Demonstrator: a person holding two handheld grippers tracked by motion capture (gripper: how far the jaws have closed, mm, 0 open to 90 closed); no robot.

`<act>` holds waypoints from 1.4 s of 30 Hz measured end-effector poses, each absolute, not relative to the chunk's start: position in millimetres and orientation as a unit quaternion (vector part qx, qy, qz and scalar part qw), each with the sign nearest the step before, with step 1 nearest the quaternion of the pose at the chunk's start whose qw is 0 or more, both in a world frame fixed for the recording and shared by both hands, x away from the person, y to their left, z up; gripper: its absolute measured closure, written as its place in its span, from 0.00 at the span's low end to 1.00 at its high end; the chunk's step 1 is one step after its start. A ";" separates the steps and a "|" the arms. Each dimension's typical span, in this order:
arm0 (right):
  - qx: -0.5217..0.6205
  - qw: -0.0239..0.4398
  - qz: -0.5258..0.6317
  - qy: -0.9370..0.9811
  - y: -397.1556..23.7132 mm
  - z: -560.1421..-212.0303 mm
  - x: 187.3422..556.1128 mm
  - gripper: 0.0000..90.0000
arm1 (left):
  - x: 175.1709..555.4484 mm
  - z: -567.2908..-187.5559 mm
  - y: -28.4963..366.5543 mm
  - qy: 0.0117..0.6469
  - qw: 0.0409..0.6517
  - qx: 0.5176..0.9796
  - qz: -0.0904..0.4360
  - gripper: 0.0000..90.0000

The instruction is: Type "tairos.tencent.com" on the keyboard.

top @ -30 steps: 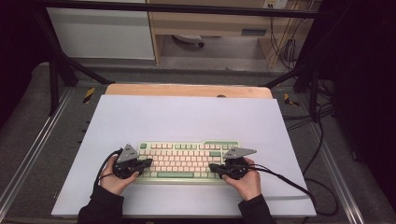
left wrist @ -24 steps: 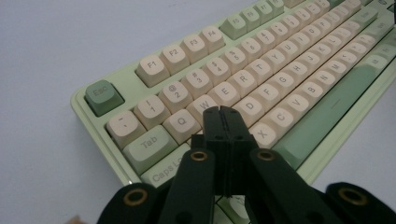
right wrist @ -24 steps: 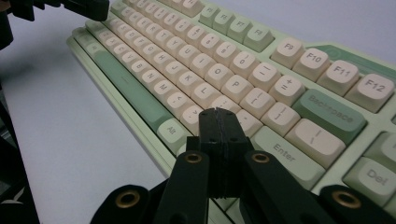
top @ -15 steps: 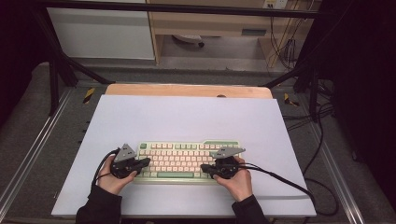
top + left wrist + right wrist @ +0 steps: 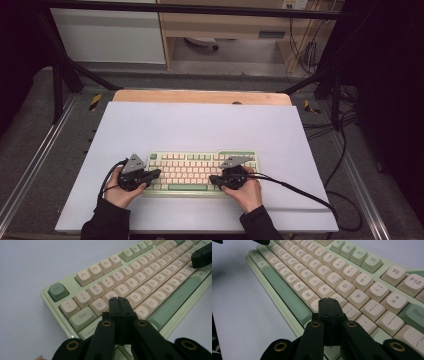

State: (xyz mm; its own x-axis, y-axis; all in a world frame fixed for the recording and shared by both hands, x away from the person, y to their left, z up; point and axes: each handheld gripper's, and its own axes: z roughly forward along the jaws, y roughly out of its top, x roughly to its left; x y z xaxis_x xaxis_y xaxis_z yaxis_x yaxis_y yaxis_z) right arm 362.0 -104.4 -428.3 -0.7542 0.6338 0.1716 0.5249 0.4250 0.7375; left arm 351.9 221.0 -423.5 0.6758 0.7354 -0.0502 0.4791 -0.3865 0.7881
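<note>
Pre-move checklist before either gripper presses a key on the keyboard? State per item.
1. Left gripper fingers closed into one tip: ok, shut with nothing between them.
2. Right gripper fingers closed: ok, shut and empty.
3. Left tip over the keyboard: ok, it sits above the home row near the A and S keys, left end of the board.
4. Right tip over keys: ok, near the L key, right half of the board.
5. Tip actually touching a key: cannot tell for either gripper.
6. Keyboard flat on the white mat: ok, square to the near edge, and the cables trail off away from the keys.
</note>
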 end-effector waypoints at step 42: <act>0.355 0.075 0.430 0.827 -141.2 -417.2 357.3 1.00 | 350.4 -421.3 217.5 0.366 0.414 0.819 0.154 1.00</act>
State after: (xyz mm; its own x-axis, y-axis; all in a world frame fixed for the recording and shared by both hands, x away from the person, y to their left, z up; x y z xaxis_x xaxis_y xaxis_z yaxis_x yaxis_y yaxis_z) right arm 357.3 -141.2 -417.2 -0.7366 0.6514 0.1819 0.5228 0.3778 0.7642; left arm 350.4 217.5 -421.3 0.6839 0.7278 -0.0504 0.4721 -0.3888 0.7912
